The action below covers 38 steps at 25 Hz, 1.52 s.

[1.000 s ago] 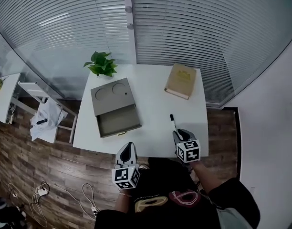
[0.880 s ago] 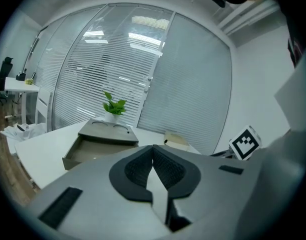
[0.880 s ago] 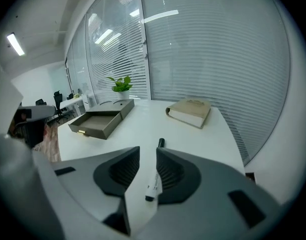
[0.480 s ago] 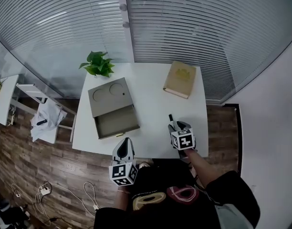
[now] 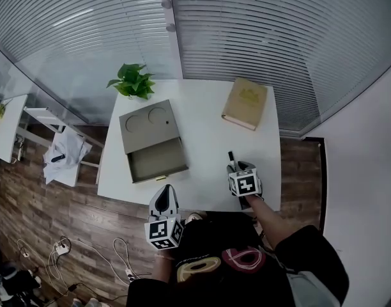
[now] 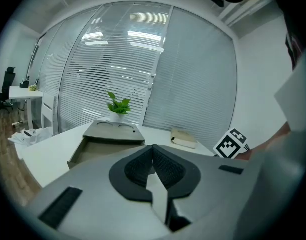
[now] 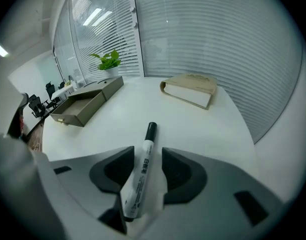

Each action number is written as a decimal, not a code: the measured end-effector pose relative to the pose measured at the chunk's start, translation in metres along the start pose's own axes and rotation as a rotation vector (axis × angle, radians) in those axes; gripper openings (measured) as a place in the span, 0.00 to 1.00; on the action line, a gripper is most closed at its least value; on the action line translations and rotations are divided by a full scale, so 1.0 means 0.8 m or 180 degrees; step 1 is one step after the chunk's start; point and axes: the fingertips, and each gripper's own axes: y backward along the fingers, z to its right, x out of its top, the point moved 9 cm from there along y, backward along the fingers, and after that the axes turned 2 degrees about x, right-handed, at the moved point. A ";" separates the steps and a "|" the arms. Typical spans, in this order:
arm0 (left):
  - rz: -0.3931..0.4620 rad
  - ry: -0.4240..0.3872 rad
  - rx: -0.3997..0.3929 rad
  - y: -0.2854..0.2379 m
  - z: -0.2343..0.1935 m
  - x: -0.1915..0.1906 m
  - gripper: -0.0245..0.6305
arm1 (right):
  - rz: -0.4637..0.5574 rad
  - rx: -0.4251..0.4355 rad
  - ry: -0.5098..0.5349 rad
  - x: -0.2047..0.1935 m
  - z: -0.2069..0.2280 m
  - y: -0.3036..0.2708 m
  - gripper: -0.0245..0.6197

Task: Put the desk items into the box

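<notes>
Step in hand, prob.: grabbing marker (image 7: 141,173) w/ R gripper (image 7: 147,155). Marker spot: flat on table (image 5: 202,133), approx 5 o'clock, near front edge, cap toward 12. Straddled by R jaws, spread wide & just been opening. No pad clamping it, so released, nothing held. Nearer the 9 o'clock pad than the 3 o'clock one, tail skewed toward 7. Touching that pad or not: can't tell.

L gripper (image 6: 153,154): clenched on nothing, hovering at table's front edge, approx 7 o'clock, clear of the work.

To do it well:
- Nudge R gripper a touch toward 9 to centre barrel btwn pads.
- Roll wrist a bit to match barrel's skew, else likely to twist or squirt out on closing.
- Go low enough for pads to catch barrel at mid-height w/o scraping table.
- Grip mid-barrel, not cap: better balance, less risk of popping cap.
- Close slowly; smooth round barrel prob. rolls easily.

After that: lift straight up, carry toward 10 o'clock to box (image 5: 158,160), drawer open toward front edge, looking empty. Release low inside to avoid bounce. Keep clear of L gripper en route.

Elsewhere: book (image 5: 245,103) at 1 o'clock, plant (image 5: 133,82) at 11, just behind box. Book prob. next item. Fit in drawer: hard to judge from here.
</notes>
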 end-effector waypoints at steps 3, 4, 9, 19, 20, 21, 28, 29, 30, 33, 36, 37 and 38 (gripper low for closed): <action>0.0004 -0.0007 0.0018 0.000 -0.001 -0.001 0.06 | 0.0001 -0.0009 0.0014 -0.001 0.001 -0.001 0.31; 0.0003 -0.0015 0.0026 0.000 -0.002 -0.001 0.06 | 0.0007 -0.0008 0.0016 0.000 0.001 -0.001 0.31; -0.0040 0.0019 0.0020 0.000 -0.001 -0.006 0.06 | 0.0015 -0.0025 0.0045 -0.001 0.000 -0.001 0.29; 0.0039 0.0042 -0.0049 0.003 -0.004 -0.004 0.07 | -0.0054 -0.0043 0.0037 -0.001 -0.006 -0.002 0.17; 0.0040 0.0042 -0.0046 0.003 -0.004 -0.004 0.06 | -0.0059 -0.0049 0.0048 -0.001 -0.006 -0.002 0.17; 0.0043 0.0043 -0.0043 0.003 -0.005 -0.003 0.06 | -0.0067 -0.0051 0.0059 0.000 -0.006 -0.003 0.16; 0.0054 0.0051 0.0000 0.008 -0.011 -0.006 0.06 | -0.0106 -0.0045 0.0037 0.002 -0.007 -0.003 0.15; 0.0059 0.0052 0.0007 0.008 -0.012 -0.007 0.06 | -0.0120 -0.0063 0.0055 0.002 -0.007 -0.002 0.15; 0.0062 0.0062 0.0010 0.009 -0.012 -0.006 0.06 | -0.0134 -0.0083 0.0076 0.003 -0.008 -0.002 0.15; 0.0075 0.0105 -0.0003 0.009 -0.012 -0.004 0.06 | -0.0137 -0.0063 0.0067 0.002 -0.010 -0.003 0.15; 0.0110 0.0134 -0.0028 0.007 -0.010 -0.001 0.06 | -0.0069 0.0024 0.0004 0.006 -0.011 0.000 0.15; 0.0115 0.0122 -0.0033 0.007 -0.010 0.000 0.06 | -0.0042 0.0017 0.0024 0.009 -0.011 0.002 0.15; 0.0117 0.0112 -0.0038 0.007 -0.010 0.000 0.06 | -0.0017 -0.0004 0.0065 0.011 -0.012 0.004 0.15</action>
